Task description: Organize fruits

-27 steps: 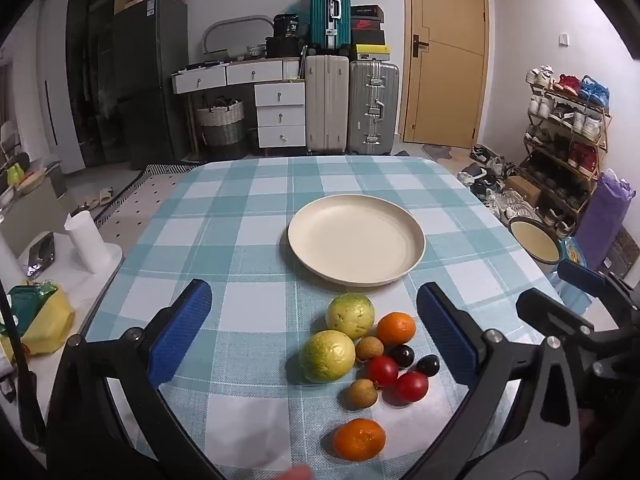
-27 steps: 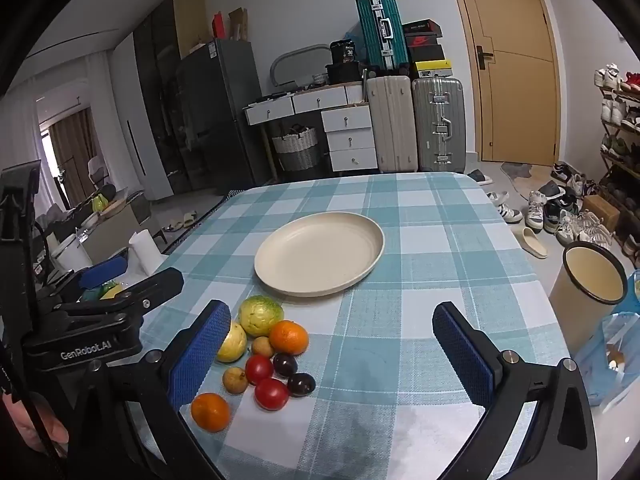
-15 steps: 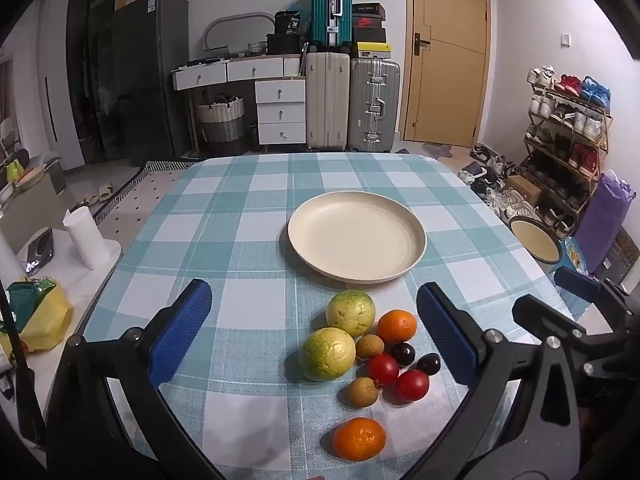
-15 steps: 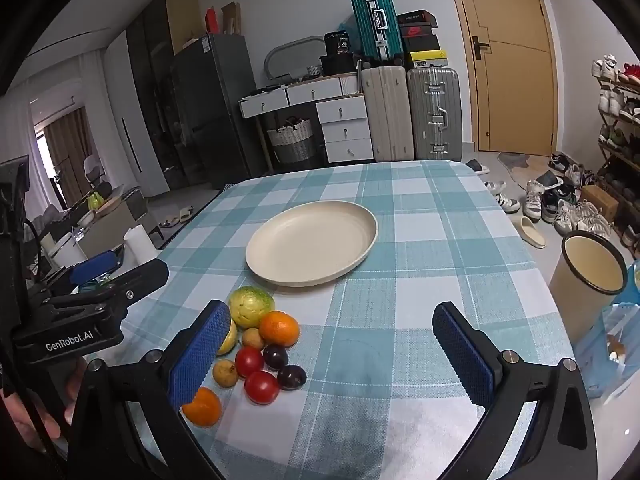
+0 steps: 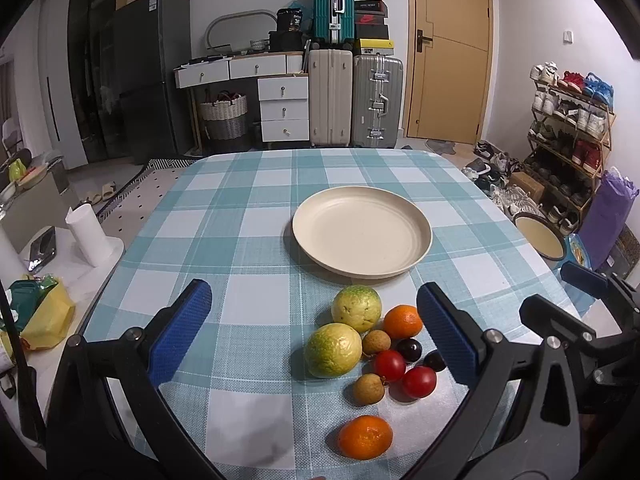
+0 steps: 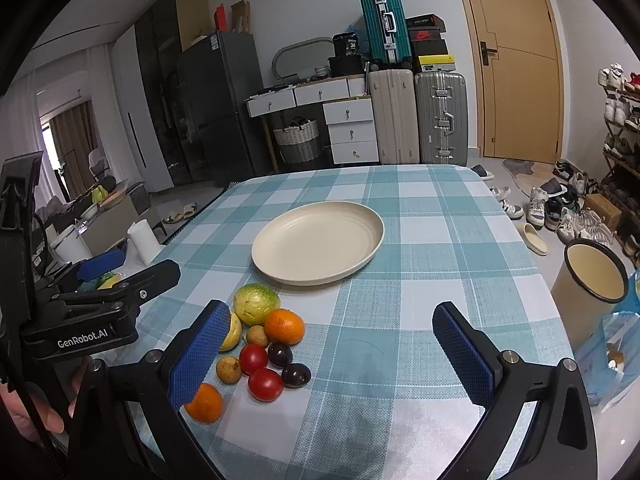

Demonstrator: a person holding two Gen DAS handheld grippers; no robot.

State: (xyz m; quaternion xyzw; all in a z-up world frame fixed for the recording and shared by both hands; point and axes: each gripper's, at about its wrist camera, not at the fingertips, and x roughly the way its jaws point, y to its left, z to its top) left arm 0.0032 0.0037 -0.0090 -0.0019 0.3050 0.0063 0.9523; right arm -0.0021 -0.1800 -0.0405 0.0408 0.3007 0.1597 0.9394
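Cream plate (image 5: 362,236) sits bare mid-bench; the fruits (image 5: 370,350) cluster just before it. Both hand-held grippers, left (image 5: 316,334) and right (image 6: 328,354), hang released and hold nothing. Tomatoes (image 5: 404,372) likely bruise: pinch gently across the middle; round skins may roll.

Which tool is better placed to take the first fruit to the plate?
Probably the left tool: open, with the fruit pile between its fingers. The right tool, also open, faces bare tablecloth beside the pile.
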